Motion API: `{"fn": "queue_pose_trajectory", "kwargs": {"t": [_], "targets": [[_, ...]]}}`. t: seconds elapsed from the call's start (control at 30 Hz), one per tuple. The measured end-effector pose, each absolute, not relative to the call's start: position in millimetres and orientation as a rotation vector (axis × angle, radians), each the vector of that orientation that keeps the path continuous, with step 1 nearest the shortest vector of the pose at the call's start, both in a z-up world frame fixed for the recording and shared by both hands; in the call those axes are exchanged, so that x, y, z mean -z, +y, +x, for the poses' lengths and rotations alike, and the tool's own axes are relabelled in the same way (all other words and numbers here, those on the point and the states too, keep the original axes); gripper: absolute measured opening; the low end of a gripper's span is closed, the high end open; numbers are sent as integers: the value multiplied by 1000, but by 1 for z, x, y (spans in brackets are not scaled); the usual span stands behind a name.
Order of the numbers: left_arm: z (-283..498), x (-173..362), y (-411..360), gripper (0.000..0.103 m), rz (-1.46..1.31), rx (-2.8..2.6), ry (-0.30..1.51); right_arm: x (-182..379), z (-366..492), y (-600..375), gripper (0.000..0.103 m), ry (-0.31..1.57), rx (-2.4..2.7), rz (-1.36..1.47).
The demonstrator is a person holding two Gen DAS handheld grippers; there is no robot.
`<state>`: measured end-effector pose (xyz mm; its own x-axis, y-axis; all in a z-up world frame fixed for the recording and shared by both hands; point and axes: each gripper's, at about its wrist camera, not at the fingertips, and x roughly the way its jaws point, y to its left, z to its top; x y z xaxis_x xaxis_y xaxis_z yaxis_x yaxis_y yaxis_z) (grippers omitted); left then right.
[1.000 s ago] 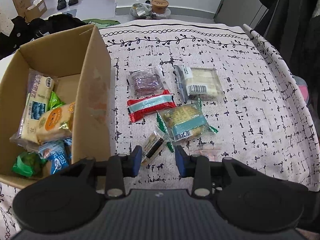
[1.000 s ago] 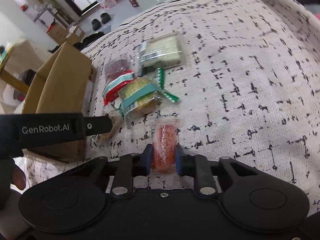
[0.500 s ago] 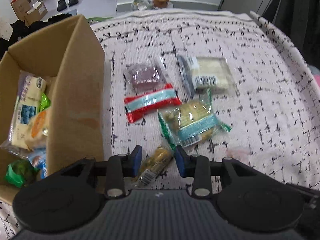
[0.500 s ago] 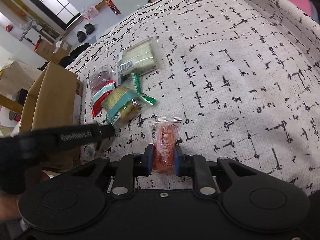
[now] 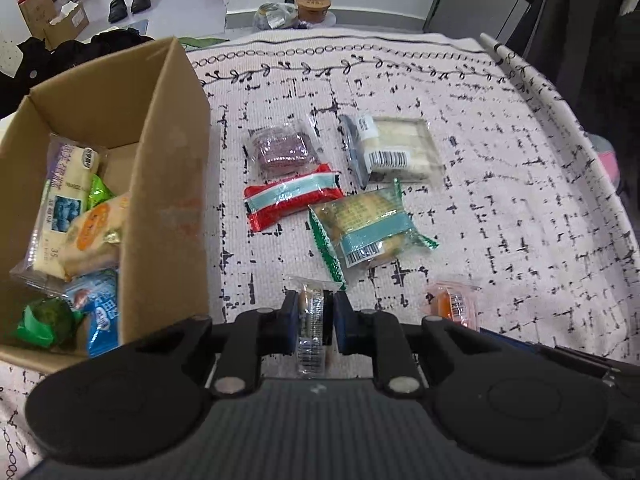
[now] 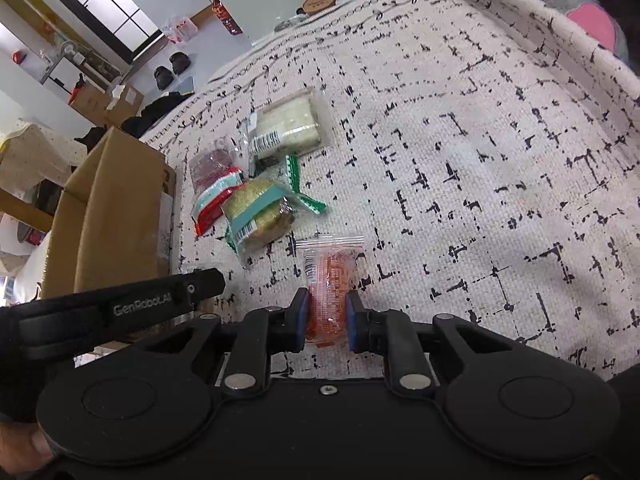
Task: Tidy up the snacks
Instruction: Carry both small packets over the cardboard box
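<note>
The left claw (image 5: 311, 316) is clamped on a thin snack bar (image 5: 310, 330), the box (image 5: 168, 184) just to its left; the right claw (image 6: 327, 320) pinches an orange packet (image 6: 330, 280), both apparently bound for it.

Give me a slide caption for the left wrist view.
Left tool shut on a small snack packet beside the cardboard box of snacks.

Beside the matt cardboard box (image 5: 168, 200), glossy clear plastic wrappers (image 5: 372, 228) lie on rough woven cloth (image 5: 500, 184).
</note>
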<state>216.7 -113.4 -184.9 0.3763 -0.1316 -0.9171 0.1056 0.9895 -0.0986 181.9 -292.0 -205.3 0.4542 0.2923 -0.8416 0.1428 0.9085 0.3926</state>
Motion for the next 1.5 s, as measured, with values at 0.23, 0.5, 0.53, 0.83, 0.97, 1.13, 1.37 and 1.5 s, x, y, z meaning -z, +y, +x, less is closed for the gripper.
{"fn": "queue_pose_trajectory", "kwargs": {"t": [0.23,0.5,0.53,0.83,0.97,1.13,1.37,1.5], "targets": [[208,163,-105,17,-47,146,1139,185,177,-293,19,1054,-97,443],[199,139,-89,17,-84,141,1098,160,175,-287,19,997,-104,450],[198,135,-88,17,-87,141,1091,157,174,-285,19,989,-107,450],[190,107,-65,17,-122,123,1042,133,176,-261,19,936,-153,441],[189,97,-50,17,-141,99,1023,125,177,-247,19,921,-175,430],[187,85,-29,17,-166,72,1000,116,178,-232,19,902,-201,428],[189,74,3,17,-205,24,982,104,183,-210,18,878,-237,417],[191,70,24,17,-227,-7,970,100,187,-197,18,872,-254,411]]}}
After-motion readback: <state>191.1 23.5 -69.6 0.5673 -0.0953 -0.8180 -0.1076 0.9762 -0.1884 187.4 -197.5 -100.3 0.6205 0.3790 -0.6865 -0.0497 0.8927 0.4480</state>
